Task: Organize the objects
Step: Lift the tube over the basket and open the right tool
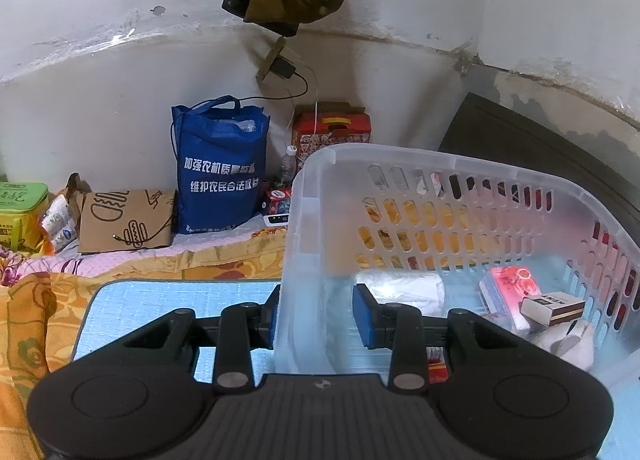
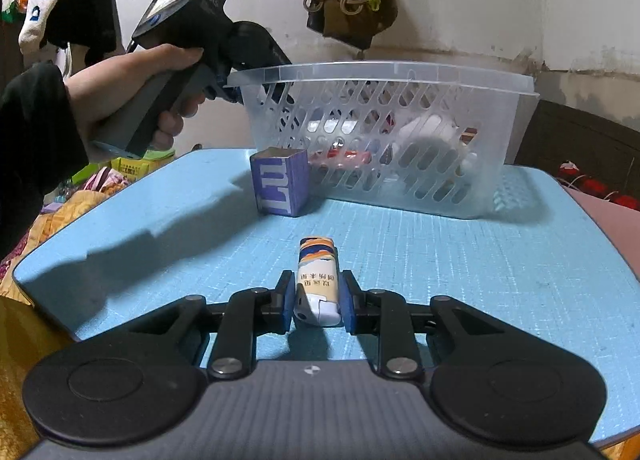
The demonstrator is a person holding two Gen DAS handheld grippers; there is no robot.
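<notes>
Two loose items remain on the blue bench (image 2: 500,280) outside the basket: a lighter (image 2: 319,280) lying flat with its cap toward the camera, and a purple box (image 2: 280,187) standing upright just beside the basket's near wall. The right tongs (image 2: 317,306) straddle the lighter, one blue pad on each side of its body — close against it, though whether they already press it cannot be told for sure; it looks like a grip being taken, with the lighter resting on the bench.

Beyond it, the clear slotted basket (image 2: 384,76) stands tilted, its left end raised. The left tongs (image 1: 316,314) span that end wall, one pad outside and one inside, with a visible gap on the inner side, so they appear apart rather than clamped. Inside the basket lie a red packet (image 1: 510,284), a small matchbox-like box (image 1: 554,306) and a white roll (image 1: 404,286).

The step in hand seems to be picking up the lighter. Next, the right tongs would need a firm squeeze, a lift over the rim, and a release inside — the purple box likely follows.
</notes>
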